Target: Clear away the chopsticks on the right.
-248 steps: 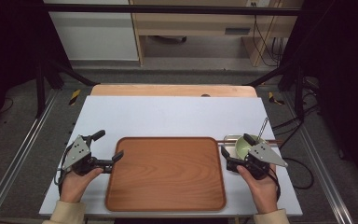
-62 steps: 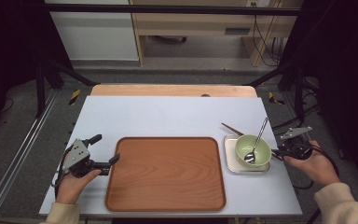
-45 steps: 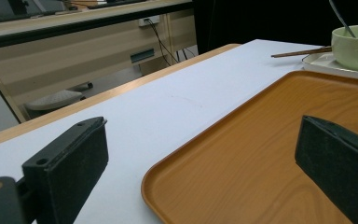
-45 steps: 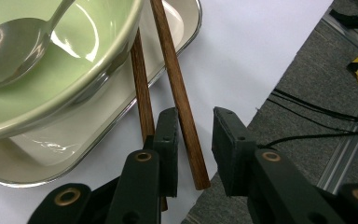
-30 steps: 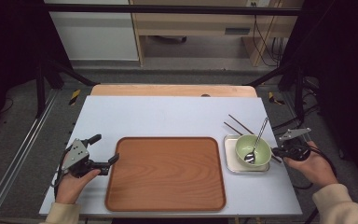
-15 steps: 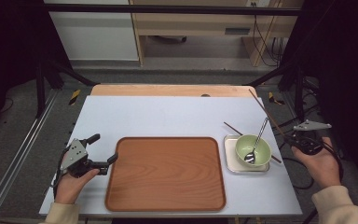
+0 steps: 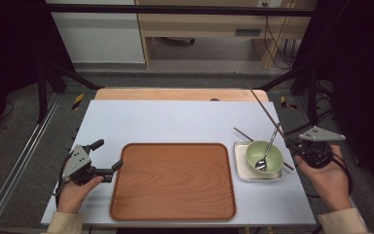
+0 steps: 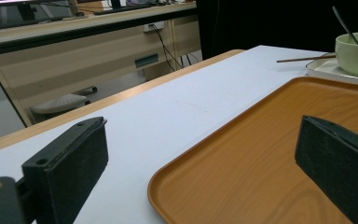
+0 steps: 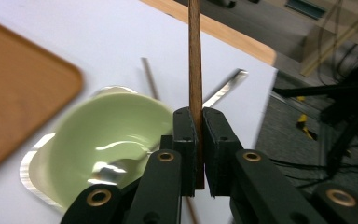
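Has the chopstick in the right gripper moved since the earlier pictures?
Yes. The held chopstick has been lifted off the table and now slants above it, beside the green bowl, clamped in the right gripper.

High view: even overhead light on the pale bench [image 7: 175,122], dark surroundings at left and right, soft short shadows. Left gripper view: near tongs [image 8: 205,163] soft, far background blurred. Right gripper view: green bowl [image 9: 107,140] motion-blurred with white glare inside; the chopstick [image 9: 195,56] and the tongs [image 9: 198,149] are sharper.
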Demonstrator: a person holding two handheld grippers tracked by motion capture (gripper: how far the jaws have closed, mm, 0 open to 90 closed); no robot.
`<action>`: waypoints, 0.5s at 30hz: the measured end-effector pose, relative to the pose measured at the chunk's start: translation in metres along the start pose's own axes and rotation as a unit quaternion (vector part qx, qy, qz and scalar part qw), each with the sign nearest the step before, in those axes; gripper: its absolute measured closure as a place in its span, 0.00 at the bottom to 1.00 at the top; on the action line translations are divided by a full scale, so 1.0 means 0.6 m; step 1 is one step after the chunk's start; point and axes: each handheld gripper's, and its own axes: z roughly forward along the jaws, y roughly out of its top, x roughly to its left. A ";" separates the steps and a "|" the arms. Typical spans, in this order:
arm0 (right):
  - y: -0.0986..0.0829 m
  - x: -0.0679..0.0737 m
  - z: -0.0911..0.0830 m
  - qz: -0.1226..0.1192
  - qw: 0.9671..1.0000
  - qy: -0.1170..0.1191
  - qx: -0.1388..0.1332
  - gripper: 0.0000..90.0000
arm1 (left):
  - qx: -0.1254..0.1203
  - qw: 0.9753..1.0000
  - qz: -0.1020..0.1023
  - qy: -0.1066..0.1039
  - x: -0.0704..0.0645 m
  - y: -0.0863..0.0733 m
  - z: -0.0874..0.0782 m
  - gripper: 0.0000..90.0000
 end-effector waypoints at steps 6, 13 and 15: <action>0.009 0.064 -0.009 -0.016 1.000 0.017 -0.009 0.94 | -0.005 1.000 -0.001 0.006 0.000 0.000 0.000 0.02; 0.012 0.131 0.008 -0.025 0.999 0.045 -0.006 0.94 | -0.007 1.000 -0.003 0.007 0.001 0.000 -0.001 0.02; 0.013 0.152 0.013 -0.030 0.998 0.051 -0.008 0.94 | -0.006 1.000 -0.003 0.006 0.000 0.000 0.000 0.02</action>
